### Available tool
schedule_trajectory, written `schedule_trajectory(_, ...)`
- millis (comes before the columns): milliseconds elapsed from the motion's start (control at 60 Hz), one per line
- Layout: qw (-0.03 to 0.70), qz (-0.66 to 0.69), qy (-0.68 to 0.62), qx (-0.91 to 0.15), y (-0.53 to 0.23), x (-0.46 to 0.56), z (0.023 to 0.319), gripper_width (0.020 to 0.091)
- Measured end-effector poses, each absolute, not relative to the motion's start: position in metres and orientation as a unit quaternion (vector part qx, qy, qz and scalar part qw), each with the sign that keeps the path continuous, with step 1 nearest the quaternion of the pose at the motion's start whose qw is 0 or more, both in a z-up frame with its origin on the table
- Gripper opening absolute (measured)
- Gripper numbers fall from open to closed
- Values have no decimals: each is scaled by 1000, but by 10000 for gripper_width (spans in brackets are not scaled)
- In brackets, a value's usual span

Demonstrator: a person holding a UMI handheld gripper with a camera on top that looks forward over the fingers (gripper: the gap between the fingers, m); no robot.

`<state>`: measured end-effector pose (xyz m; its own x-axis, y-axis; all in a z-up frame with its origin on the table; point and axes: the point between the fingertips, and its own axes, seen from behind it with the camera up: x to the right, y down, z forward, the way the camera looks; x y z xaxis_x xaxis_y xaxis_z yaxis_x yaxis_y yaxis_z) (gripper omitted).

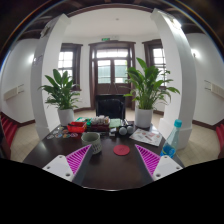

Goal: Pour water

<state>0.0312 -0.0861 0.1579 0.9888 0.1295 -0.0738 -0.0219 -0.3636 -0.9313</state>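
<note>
The gripper hovered above the near edge of a dark round table, its two pink-padded fingers spread wide apart with nothing held between them. The task's thing, a clear plastic water bottle with a blue cap and a bluish label, stood upright at the table's right edge, beyond and outside the right finger, well apart from the cluster of things further in. It looked slim and see-through; how full it was could not be told. Such a bottle would probably be light to moderate in weight, thin-walled and inclined to dent under a hard squeeze, and smooth enough to slip, so a firm but gentle hold across the middle of its body, below the shoulder, seemed the safest place. Toward the table's middle, ahead of the fingers, stood a small grey cup, the likely receiver, with a flat red disc lying near it. Along the far edge lay assorted small items, too small to name. Behind the table two leafy potted plants flanked a dark door.
</note>
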Motion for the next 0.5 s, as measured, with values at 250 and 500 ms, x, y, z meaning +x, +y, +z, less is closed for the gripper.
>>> schedule_trajectory(250,560,50,-29,-826,-106,113,76,848)
schedule_trajectory(500,581,-8,12,-814,-72,225,48,852)
